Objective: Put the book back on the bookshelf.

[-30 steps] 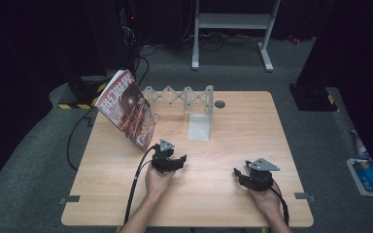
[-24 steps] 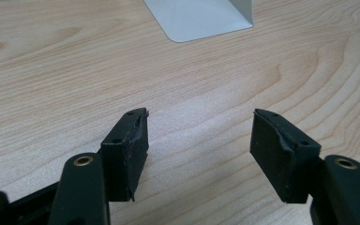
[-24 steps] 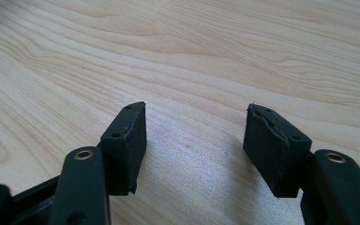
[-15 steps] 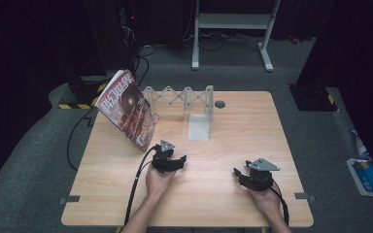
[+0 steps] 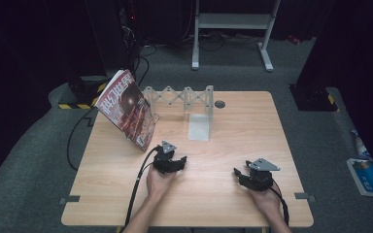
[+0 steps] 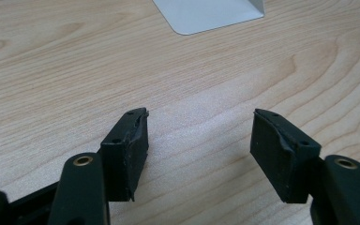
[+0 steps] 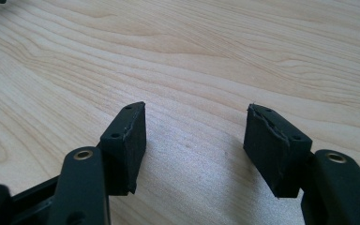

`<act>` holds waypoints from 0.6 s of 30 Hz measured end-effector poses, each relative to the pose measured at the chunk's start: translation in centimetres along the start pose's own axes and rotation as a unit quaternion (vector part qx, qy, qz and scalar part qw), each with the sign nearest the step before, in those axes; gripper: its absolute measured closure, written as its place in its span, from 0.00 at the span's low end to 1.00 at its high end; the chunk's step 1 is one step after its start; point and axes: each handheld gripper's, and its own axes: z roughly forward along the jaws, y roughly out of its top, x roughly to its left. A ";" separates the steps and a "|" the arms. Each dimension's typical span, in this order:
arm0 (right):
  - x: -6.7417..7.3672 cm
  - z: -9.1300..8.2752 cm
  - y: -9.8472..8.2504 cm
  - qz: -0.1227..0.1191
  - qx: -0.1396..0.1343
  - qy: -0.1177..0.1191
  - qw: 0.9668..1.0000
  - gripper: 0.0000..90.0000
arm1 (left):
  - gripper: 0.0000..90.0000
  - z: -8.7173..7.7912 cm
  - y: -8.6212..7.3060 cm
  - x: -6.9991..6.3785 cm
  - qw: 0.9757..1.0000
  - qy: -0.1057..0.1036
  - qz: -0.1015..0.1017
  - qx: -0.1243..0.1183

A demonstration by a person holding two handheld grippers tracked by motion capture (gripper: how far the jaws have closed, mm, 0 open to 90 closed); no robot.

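Table (image 5: 233, 126): wide bare wood front and right. Magazine (image 5: 126, 109) leans at rear-left edge, near the white bookend (image 5: 199, 121). Left hand-held gripper (image 5: 171, 162) just below the magazine, right hand-held gripper (image 5: 246, 175) near front-right; both jaws wide apart, nothing btwn.

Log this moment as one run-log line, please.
left tool: open, empty, on table | right tool: open, empty | magazine: leaning on folding rack, untouched | white stand: untouched
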 end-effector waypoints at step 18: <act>0.0 0.0 0.0 0.000 0.000 0.000 1.000 0.43 | 0.38 0.0 -1.2 -1.1 0.999 0.024 0.030 -0.028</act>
